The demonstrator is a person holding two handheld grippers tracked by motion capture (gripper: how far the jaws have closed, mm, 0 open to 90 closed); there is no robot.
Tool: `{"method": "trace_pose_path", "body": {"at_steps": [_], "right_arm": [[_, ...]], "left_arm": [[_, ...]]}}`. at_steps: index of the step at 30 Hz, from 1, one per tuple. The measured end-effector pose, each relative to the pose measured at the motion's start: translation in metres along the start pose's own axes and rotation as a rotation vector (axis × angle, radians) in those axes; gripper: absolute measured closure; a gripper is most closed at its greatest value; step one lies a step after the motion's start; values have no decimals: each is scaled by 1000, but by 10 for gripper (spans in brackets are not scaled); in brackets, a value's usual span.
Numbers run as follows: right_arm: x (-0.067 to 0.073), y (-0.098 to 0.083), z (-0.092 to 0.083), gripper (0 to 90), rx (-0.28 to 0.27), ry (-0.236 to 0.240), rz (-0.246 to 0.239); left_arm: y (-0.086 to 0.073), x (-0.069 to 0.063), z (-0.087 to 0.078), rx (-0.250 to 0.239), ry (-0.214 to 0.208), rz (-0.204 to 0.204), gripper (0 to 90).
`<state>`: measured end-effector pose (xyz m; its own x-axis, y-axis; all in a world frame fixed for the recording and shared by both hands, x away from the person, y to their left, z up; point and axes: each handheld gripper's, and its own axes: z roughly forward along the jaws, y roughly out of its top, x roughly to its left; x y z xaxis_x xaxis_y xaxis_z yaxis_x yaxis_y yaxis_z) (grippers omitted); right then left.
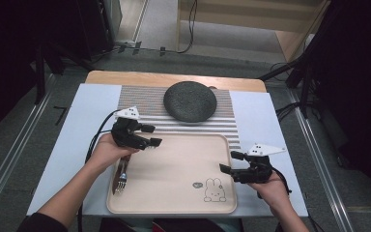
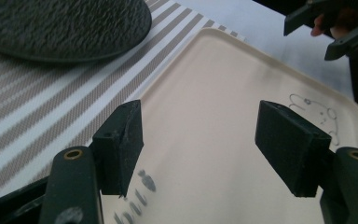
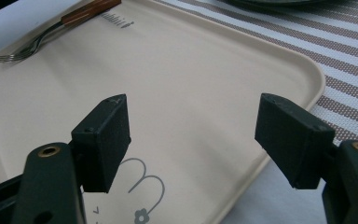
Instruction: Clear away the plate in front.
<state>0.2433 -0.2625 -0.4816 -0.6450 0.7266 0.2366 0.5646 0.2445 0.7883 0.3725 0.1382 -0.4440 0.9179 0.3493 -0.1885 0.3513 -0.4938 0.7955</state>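
The fork lies on the tray, at its left edge. The left gripper and right gripper both have open, empty fingers. Lift the left one straight up so it misses the fork.

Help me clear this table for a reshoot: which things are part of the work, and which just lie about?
In the work:
fork
tray
left gripper, open
right gripper, open

Lying about:
dark plate
striped mat
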Motion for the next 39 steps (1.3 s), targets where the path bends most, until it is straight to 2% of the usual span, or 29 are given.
{"method": "trace_pose_path", "body": {"at_steps": [2, 5, 9, 13, 17, 21, 25, 27, 34, 39], "right_arm": [[0, 0, 0, 247, 0, -1, 2], [0, 0, 0, 247, 1, 0, 1], [0, -1, -1, 247, -2, -2, 4], [0, -1, -2, 247, -1, -2, 7], [0, -1, -2, 247, -2, -3, 5], [0, -1, -3, 247, -2, -4, 1], [0, -1, -3, 247, -1, -6, 2], [0, -1, -3, 247, -4, -6, 4], [0, -2, -4, 247, -4, -9, 4], [0, -2, -5, 247, -8, -7, 8]], "left_arm": [[2, 1, 4, -10, -3, 51, 329], [7, 3, 9, -17, -9, 83, 346], [15, 4, 17, -3, 16, 130, 346], [23, 6, 24, 7, 17, 152, 346], [30, 7, 32, 8, 27, 215, 347], [35, 7, 39, 6, 54, 297, 350], [42, 7, 47, 12, 88, 357, 350], [45, 7, 50, 27, 106, 375, 350], [50, 5, 63, 25, 152, 506, 355], [51, 5, 73, 58, 175, 555, 356]]}}
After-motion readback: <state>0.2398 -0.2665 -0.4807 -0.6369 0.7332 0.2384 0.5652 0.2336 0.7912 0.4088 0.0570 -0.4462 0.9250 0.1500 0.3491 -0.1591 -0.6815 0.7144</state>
